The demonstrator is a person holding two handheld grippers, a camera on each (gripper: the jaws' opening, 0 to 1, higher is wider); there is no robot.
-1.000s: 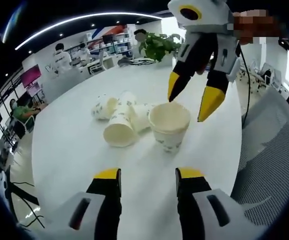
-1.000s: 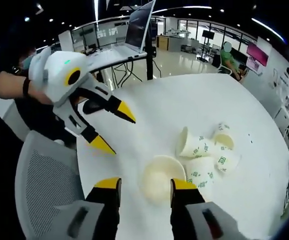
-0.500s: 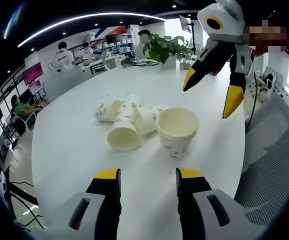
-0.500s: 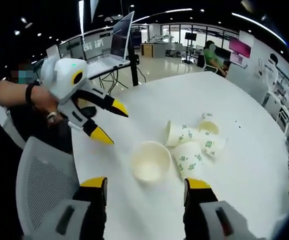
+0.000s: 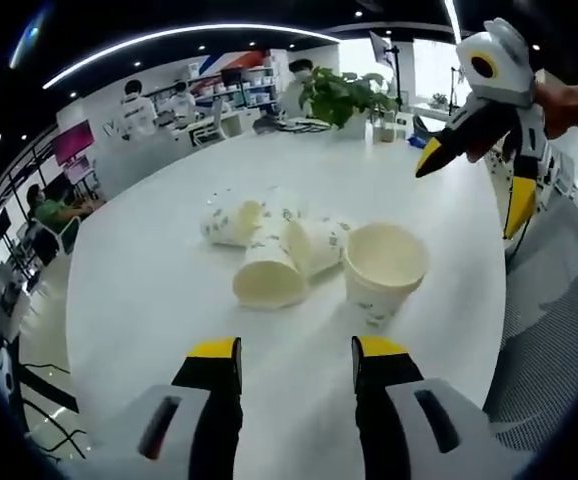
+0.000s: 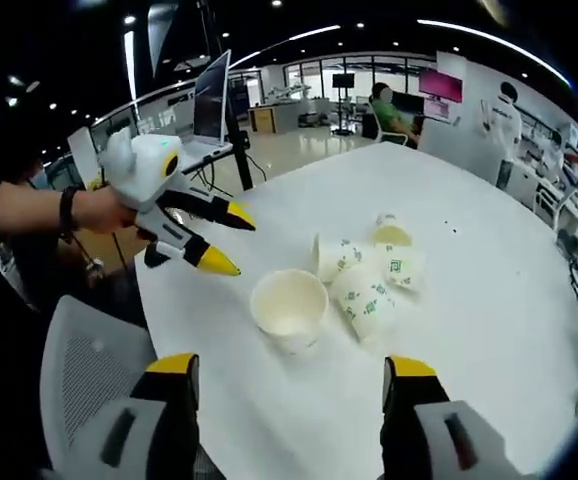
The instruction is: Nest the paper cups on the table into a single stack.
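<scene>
One upright paper cup point(image 5: 384, 270) stands on the white table point(image 5: 139, 300), its mouth open upward. Beside it several printed cups lie on their sides in a cluster, the nearest point(image 5: 269, 276) with its mouth toward me. My left gripper point(image 5: 297, 350) is open and empty, short of the cups. My right gripper point(image 5: 472, 188) hovers open, up and to the right of the upright cup. In the right gripper view the upright cup point(image 6: 289, 308) sits ahead of my open right gripper point(image 6: 291, 367). The lying cups point(image 6: 365, 298) are to its right, and the left gripper point(image 6: 229, 240) is open to its left.
A grey mesh chair point(image 6: 89, 370) stands at the table's edge, also seen as the chair point(image 5: 559, 330). A potted plant point(image 5: 341, 95) sits at the table's far side. A laptop point(image 6: 209, 100) stands on a stand beyond the table. People are at desks in the background.
My right gripper has drawn back from the upright cup and its jaws have spread wider. In the left gripper view it has shifted right. The cups lie as before.
</scene>
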